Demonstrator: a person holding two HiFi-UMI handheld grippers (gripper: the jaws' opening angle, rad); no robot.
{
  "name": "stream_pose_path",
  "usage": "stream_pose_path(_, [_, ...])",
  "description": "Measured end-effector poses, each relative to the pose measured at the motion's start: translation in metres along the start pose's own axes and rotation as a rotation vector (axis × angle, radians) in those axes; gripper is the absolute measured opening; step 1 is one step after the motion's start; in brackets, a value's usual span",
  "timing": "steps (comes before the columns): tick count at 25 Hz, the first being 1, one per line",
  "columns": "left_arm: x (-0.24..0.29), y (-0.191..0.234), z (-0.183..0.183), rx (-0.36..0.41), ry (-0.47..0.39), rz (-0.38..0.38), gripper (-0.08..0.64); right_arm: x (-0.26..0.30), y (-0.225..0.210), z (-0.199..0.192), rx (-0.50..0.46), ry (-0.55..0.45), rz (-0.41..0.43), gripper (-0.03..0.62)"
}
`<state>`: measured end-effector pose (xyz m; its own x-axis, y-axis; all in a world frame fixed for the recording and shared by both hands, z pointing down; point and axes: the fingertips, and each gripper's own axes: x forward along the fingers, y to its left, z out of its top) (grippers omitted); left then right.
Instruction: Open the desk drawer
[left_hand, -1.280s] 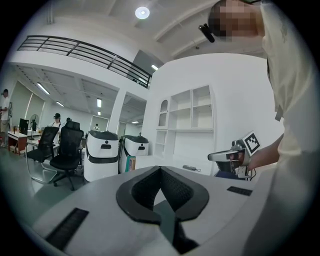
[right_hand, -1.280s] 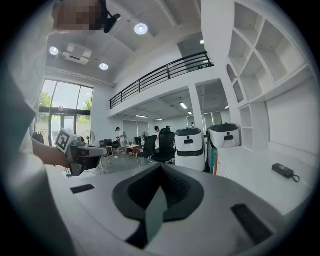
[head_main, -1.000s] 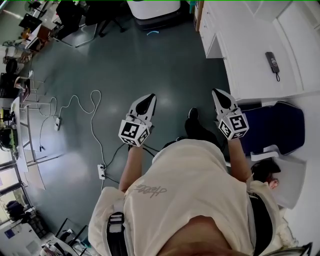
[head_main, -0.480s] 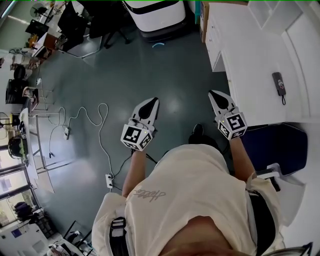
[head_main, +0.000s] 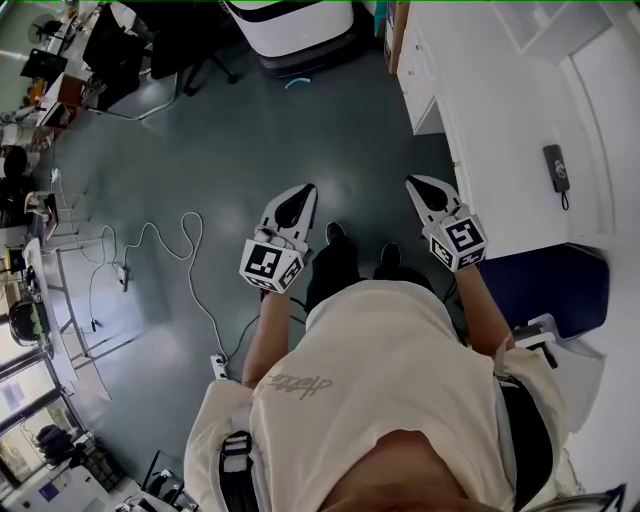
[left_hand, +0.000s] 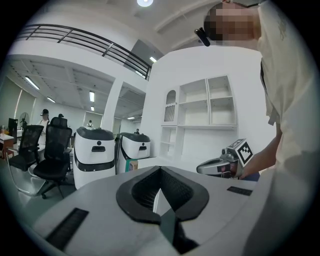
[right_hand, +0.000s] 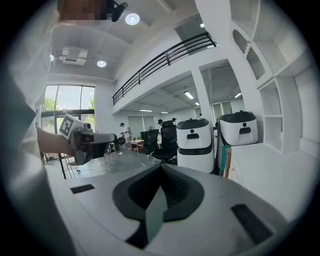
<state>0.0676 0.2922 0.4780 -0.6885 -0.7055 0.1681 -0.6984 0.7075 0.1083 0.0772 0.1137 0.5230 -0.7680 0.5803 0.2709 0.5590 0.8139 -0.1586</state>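
Plastic left tool (head_main: 302, 192) and right tool (head_main: 416, 185) sit closed, empty, near smooth white desk (head_main: 500, 150).

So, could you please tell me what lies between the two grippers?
In the head view, the person's dark shoes on the green floor lie between the left gripper and the right gripper.

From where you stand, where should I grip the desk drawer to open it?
Take a drawer front by its upper edge, coming from the floor side: the fronts on the white desk face the open floor. I cannot make out a handle.
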Motion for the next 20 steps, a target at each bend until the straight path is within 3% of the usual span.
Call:
stream_pose_path(10, [0.061, 0.111, 0.056, 0.044, -0.087, -0.128, 0.002, 0.064, -0.029, 0.044, 0.048, -0.031, -0.204, -0.002])
stream_pose_path(16, [0.093, 0.139, 0.053, 0.036, -0.076, -0.22, 0.002, 0.077, -0.04, 0.021, 0.104, 0.004, -0.336, -0.002])
stream_pose_path(20, [0.117, 0.143, 0.045, 0.014, -0.041, -0.261, 0.002, 0.077, -0.049, 0.013, 0.142, 0.02, -0.382, -0.002])
